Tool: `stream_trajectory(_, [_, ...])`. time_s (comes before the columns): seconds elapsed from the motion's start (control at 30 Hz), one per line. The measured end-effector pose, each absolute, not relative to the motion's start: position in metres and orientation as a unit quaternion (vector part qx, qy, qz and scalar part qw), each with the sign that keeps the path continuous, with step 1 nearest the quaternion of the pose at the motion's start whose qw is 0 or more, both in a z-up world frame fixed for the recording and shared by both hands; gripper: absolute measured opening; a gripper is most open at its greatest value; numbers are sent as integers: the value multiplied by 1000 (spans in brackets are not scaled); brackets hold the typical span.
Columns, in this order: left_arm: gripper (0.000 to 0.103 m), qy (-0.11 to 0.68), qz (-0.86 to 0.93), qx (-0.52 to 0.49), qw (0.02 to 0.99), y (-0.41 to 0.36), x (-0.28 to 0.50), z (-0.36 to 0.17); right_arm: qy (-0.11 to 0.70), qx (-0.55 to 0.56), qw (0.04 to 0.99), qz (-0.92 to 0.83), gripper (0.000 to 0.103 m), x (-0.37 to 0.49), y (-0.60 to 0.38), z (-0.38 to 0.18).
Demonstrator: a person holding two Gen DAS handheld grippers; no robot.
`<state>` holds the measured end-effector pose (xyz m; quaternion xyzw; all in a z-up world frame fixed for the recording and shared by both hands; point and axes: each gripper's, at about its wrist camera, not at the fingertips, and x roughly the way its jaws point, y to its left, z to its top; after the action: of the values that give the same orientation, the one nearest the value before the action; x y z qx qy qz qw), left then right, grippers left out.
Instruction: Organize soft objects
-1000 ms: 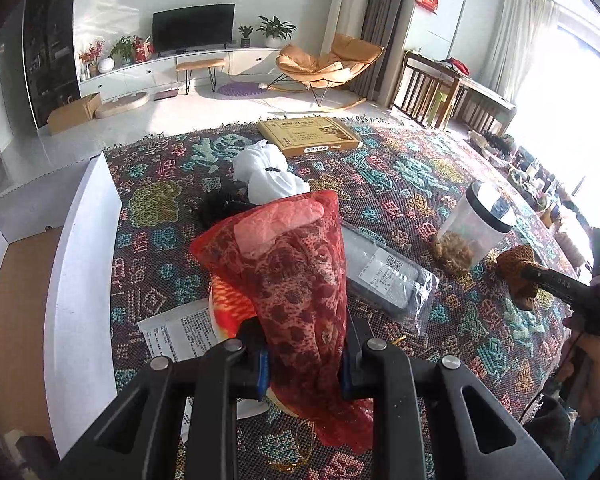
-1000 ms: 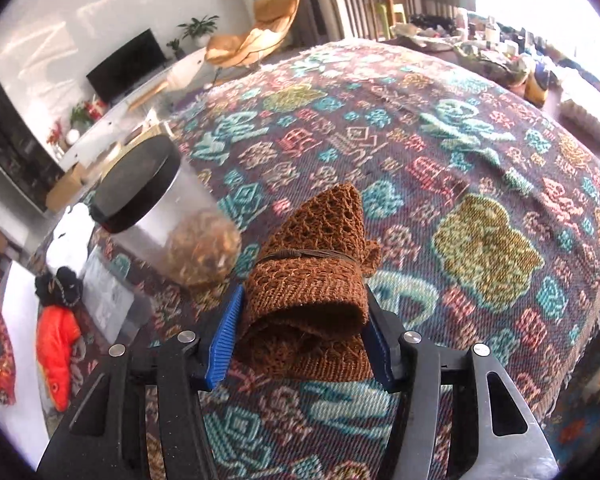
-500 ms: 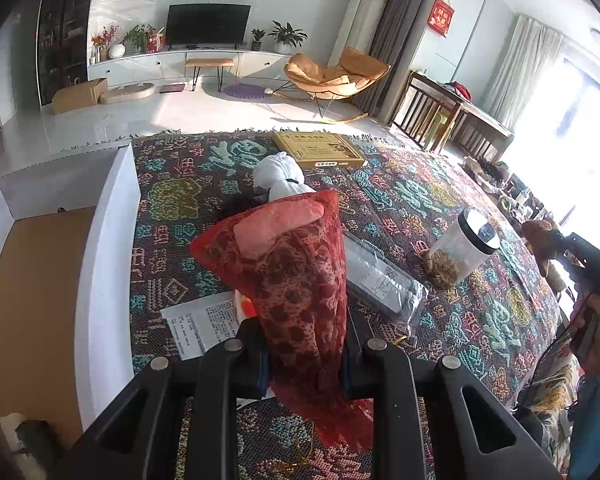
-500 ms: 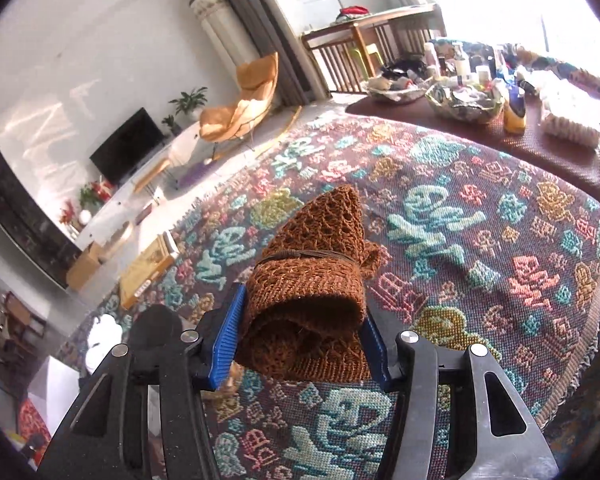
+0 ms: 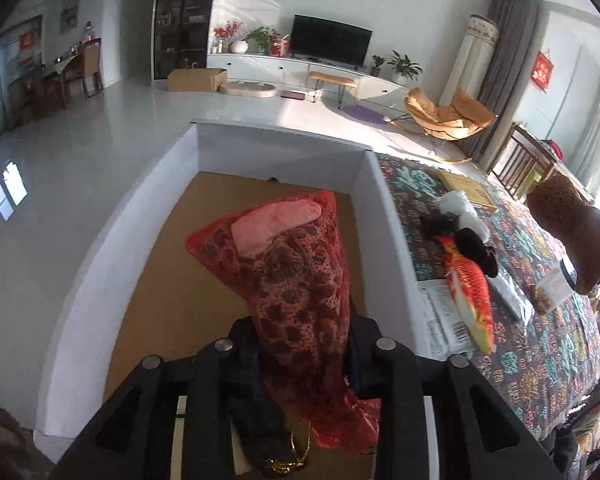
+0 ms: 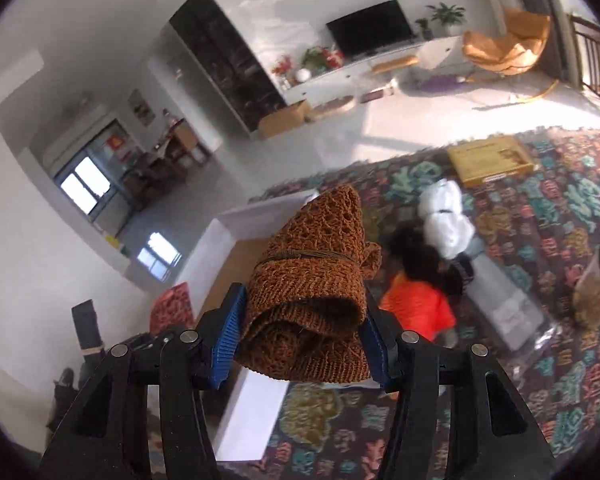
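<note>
Wrist views, both facing white box (image 5: 384,240)

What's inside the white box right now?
Under the red lace bundle held by the left gripper, the white box shows bare brown floor. The bundle and gripper hide its near middle.

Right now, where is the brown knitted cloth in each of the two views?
Left wrist: brown knitted cloth at the right edge, above the patterned cover.
Right wrist: centre, clamped in the right gripper.
Shared landmark: the white box.
</note>
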<state>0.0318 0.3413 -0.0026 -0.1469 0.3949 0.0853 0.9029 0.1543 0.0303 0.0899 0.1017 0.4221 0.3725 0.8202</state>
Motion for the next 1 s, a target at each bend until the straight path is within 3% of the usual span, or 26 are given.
stream_trajectory(0.03, [69, 401, 98, -149, 899, 350, 25, -8, 430, 102, 808, 390, 65, 148, 54, 79])
stream_trajectory(0.1, [98, 399, 122, -154, 896, 361, 14, -15, 448, 91, 786, 415, 79, 140, 90, 61])
stream_trajectory(0.17, [99, 386, 139, -155, 899, 363, 4, -17, 458, 78, 780, 419, 80, 136, 101, 51])
stream_trajectory(0.33, [99, 364, 104, -167, 910, 334, 1, -9, 396, 38, 857, 327, 82, 133, 29, 42])
stream_trajectory(0.5, [99, 374, -61, -141, 915, 219, 14, 0, 442, 18, 893, 83, 83, 132, -99, -48])
stream_trajectory(0.7, [99, 432, -155, -73, 885, 72, 54, -73, 466, 52, 880, -80, 83, 154, -197, -102])
stream_trajectory(1.0, [99, 450, -62, -16, 891, 29, 134, -148, 428, 73, 880, -190, 97, 221, -243, -107])
